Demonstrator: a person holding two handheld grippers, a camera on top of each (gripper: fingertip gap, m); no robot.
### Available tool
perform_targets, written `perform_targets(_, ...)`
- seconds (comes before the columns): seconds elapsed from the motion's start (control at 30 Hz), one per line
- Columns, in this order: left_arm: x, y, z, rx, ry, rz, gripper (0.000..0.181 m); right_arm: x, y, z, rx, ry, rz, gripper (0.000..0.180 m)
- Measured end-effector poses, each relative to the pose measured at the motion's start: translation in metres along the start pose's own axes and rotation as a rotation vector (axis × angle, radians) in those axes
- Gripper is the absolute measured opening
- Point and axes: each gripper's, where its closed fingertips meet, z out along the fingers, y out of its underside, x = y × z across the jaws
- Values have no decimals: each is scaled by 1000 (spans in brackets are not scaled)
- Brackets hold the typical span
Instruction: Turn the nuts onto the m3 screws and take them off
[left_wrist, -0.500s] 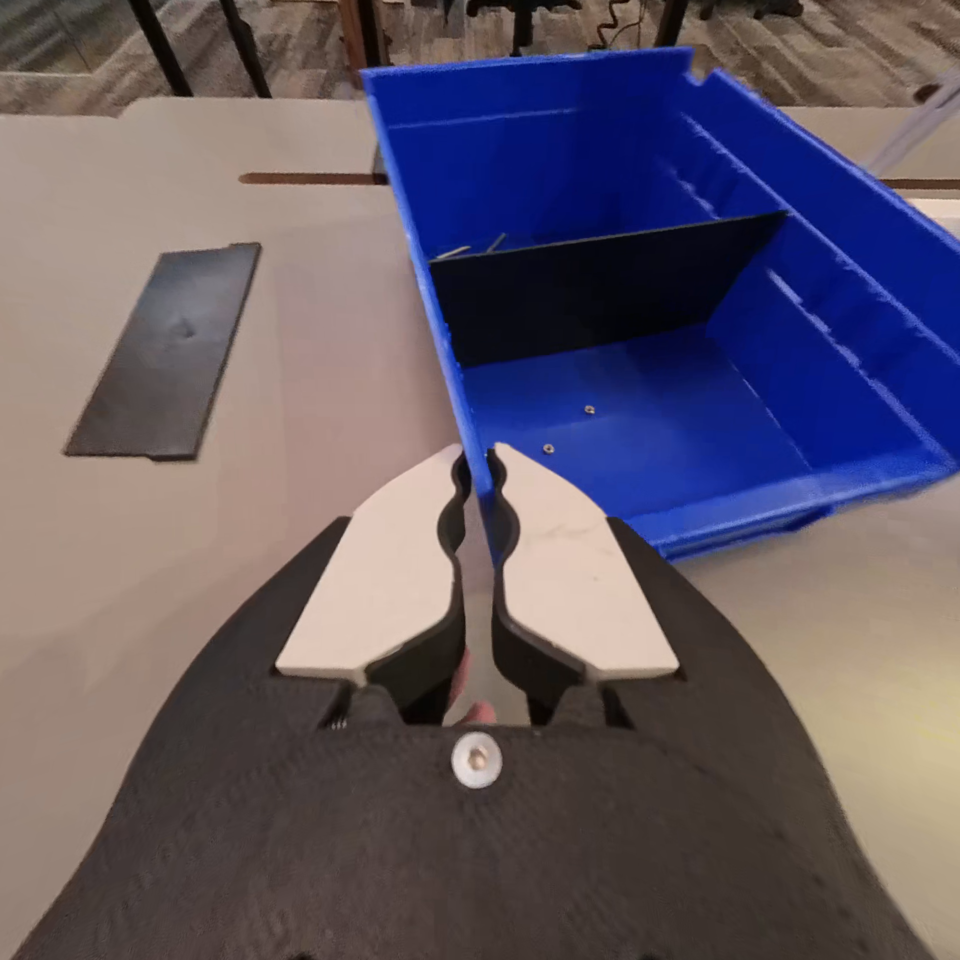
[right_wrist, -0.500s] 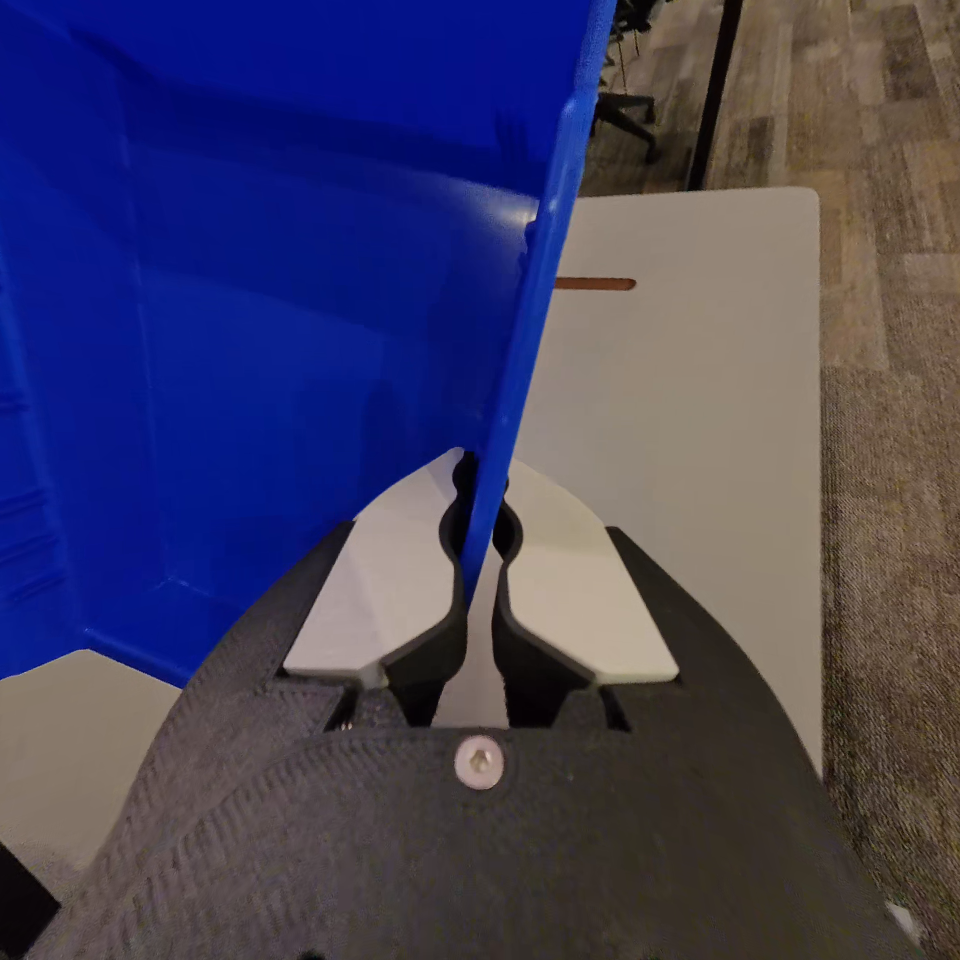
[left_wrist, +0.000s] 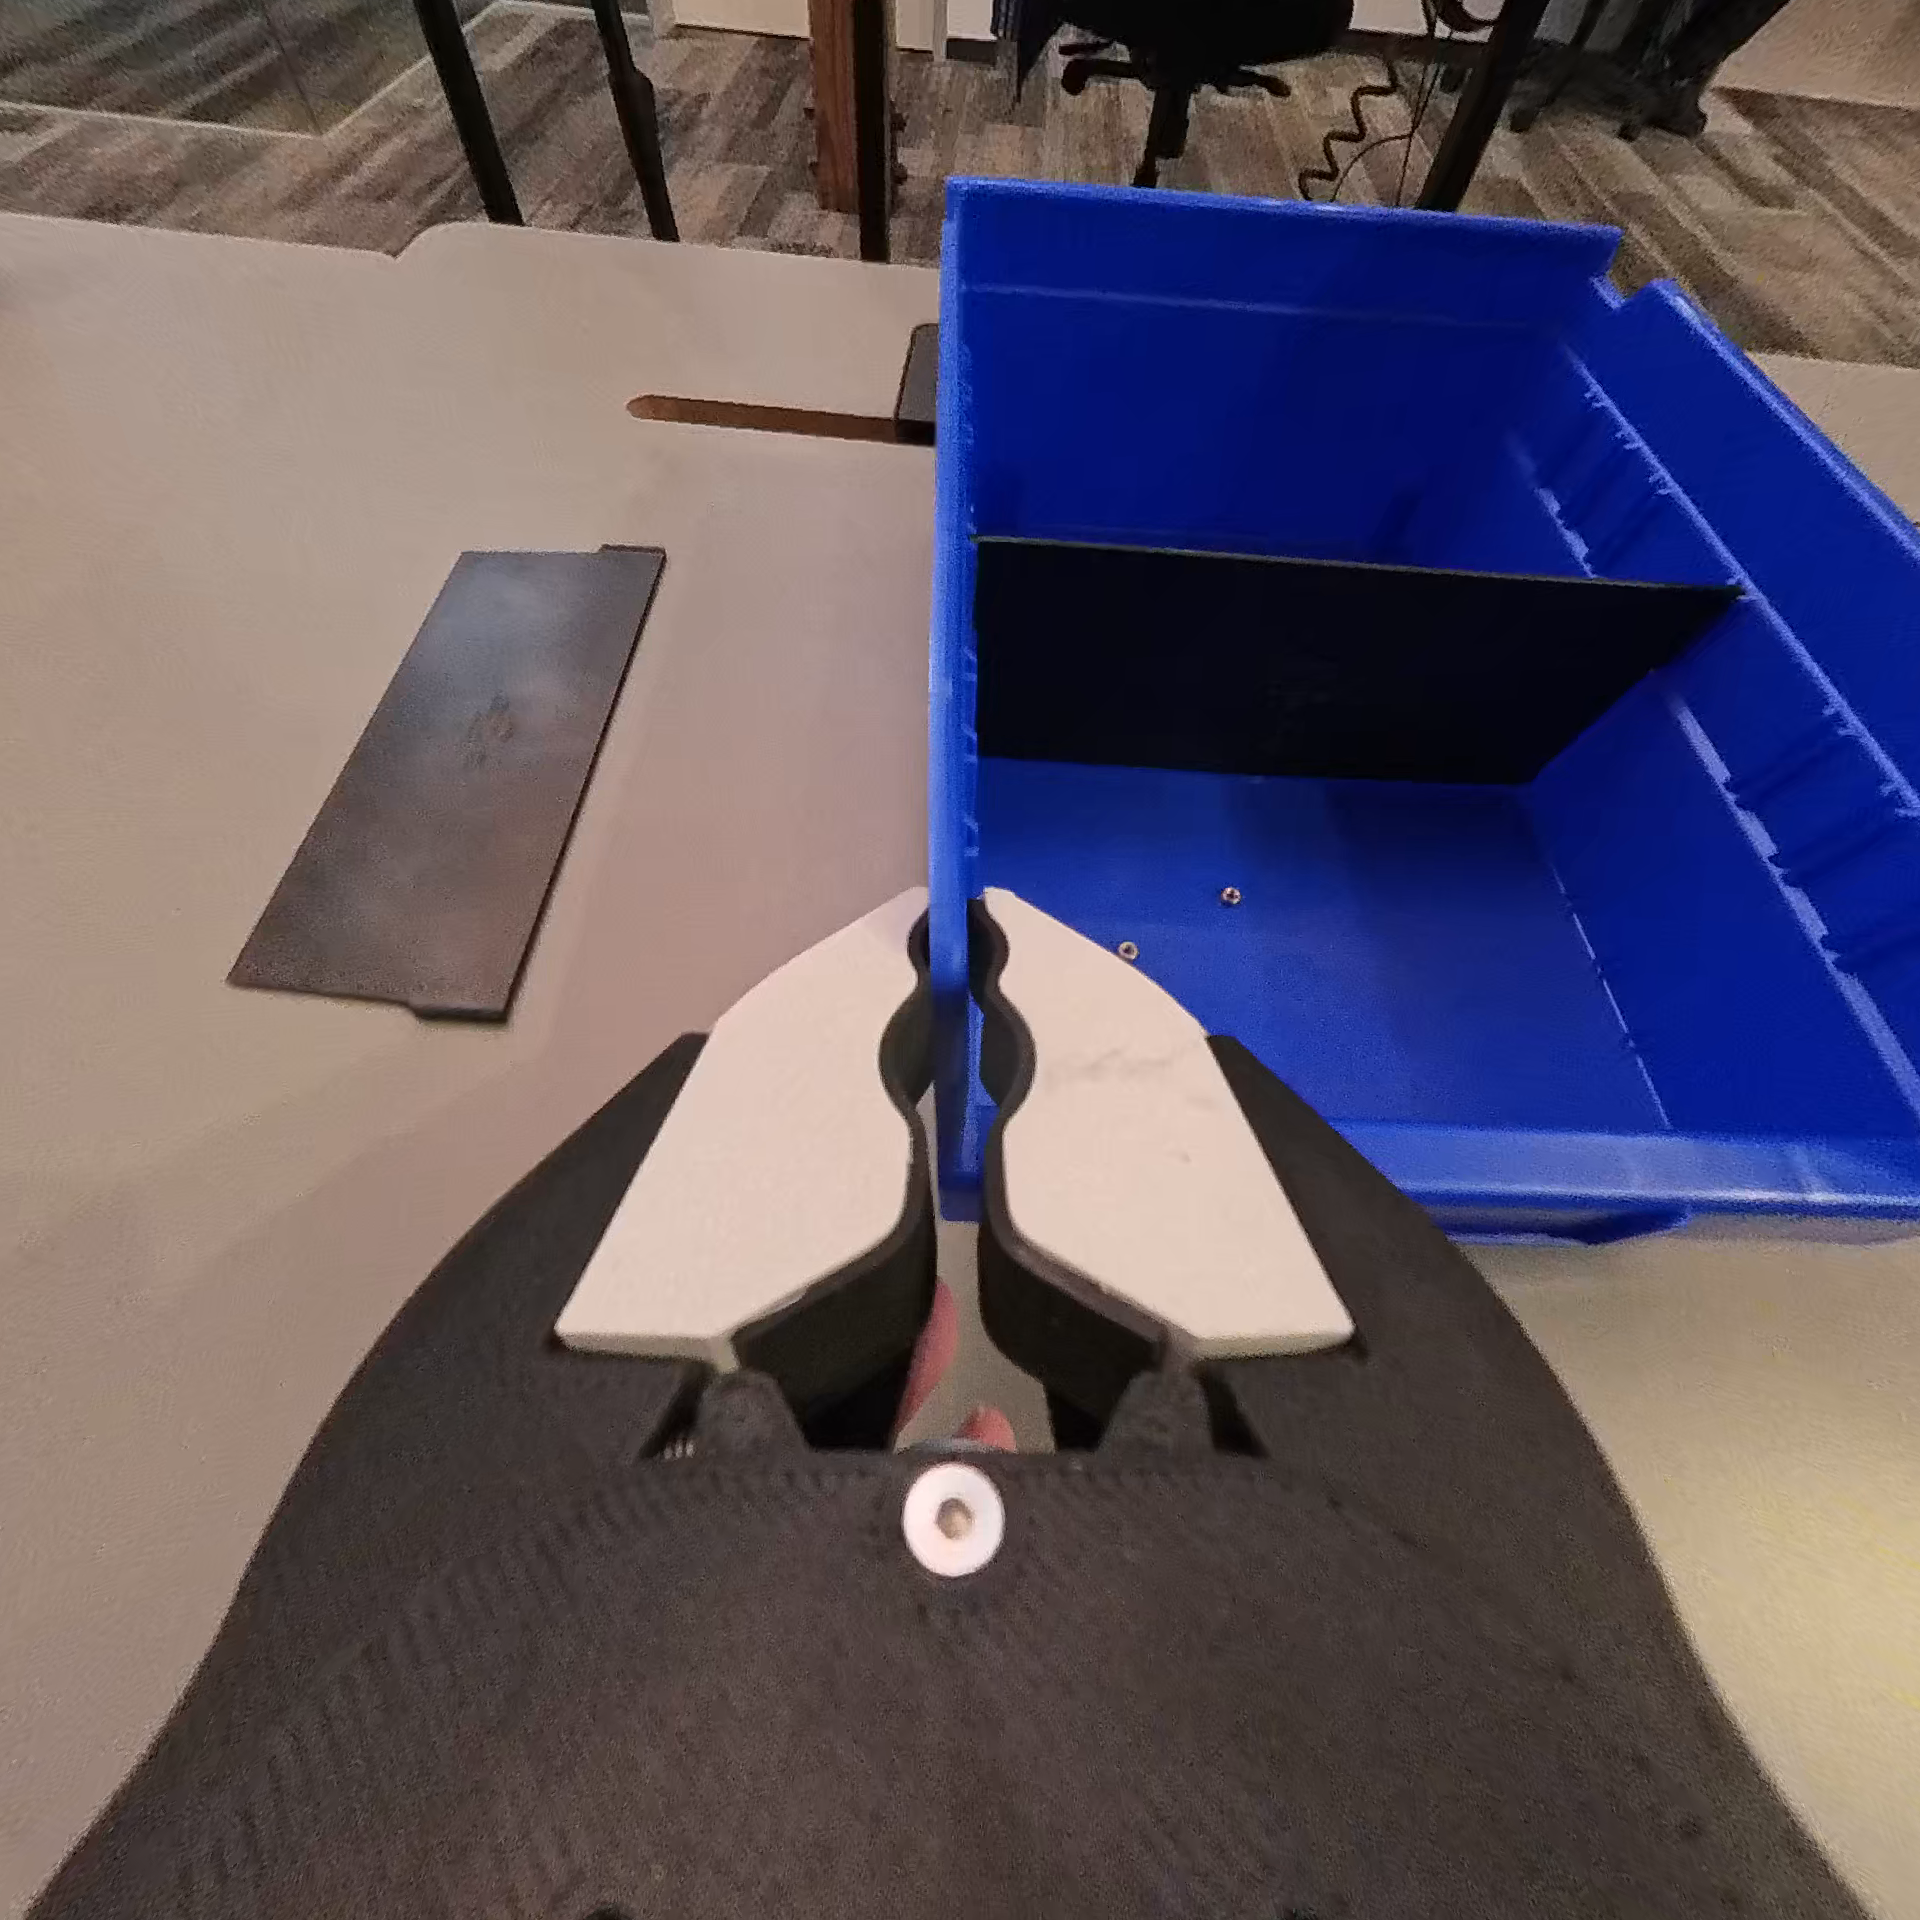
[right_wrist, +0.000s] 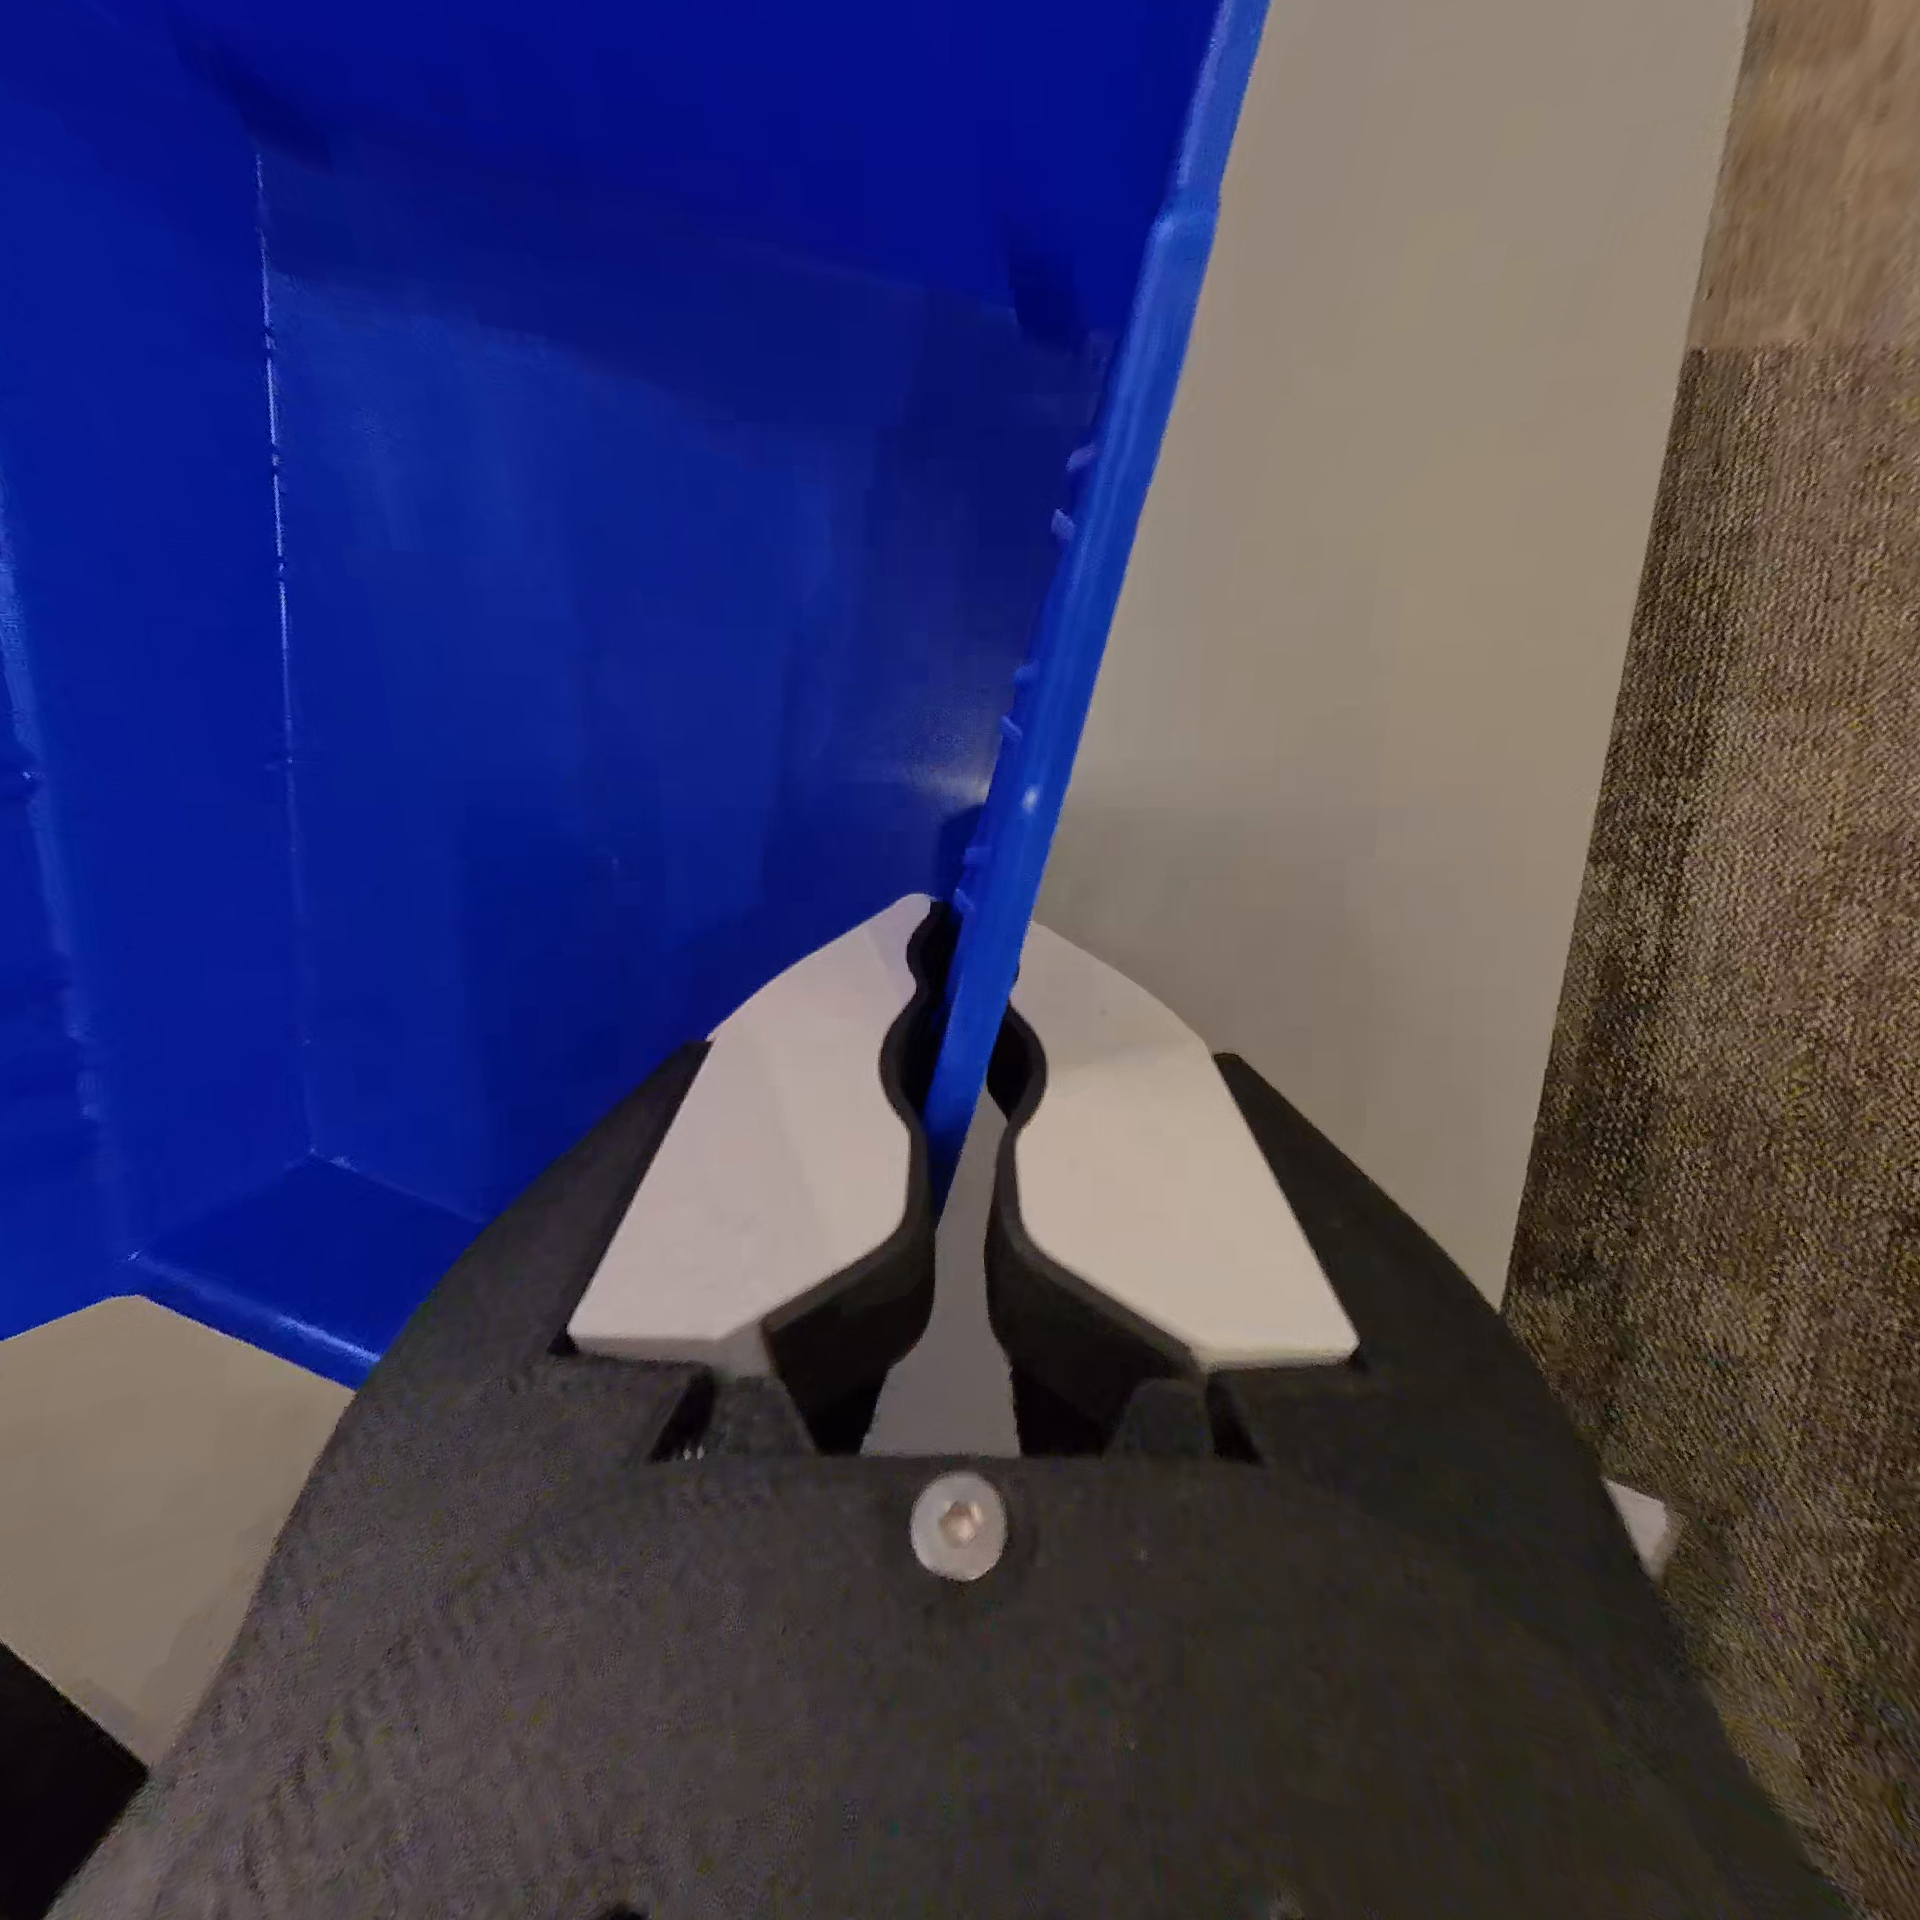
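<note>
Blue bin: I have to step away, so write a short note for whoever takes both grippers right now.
Left gripper: shut on the left wall of the blue bin.
Right gripper: shut on the bin's right wall.
Things: two small nuts lie loose on the floor of the near compartment, in front of the black divider. A spare black plate lies flat on the table, left of the bin. No screws can be made out.
Done: both sides of the bin gripped.
Left: no nut is picked up yet; all threading on and off remains.
</note>
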Motion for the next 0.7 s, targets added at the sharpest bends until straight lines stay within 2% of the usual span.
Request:
perform_targets(0.33,-18,-12,29,-13,28,-45,2,22,-26,52,-253,82,-65,5)
perform_targets(0.7,-28,-18,41,-29,62,-49,2,47,-22,88,-477,106,-79,6)
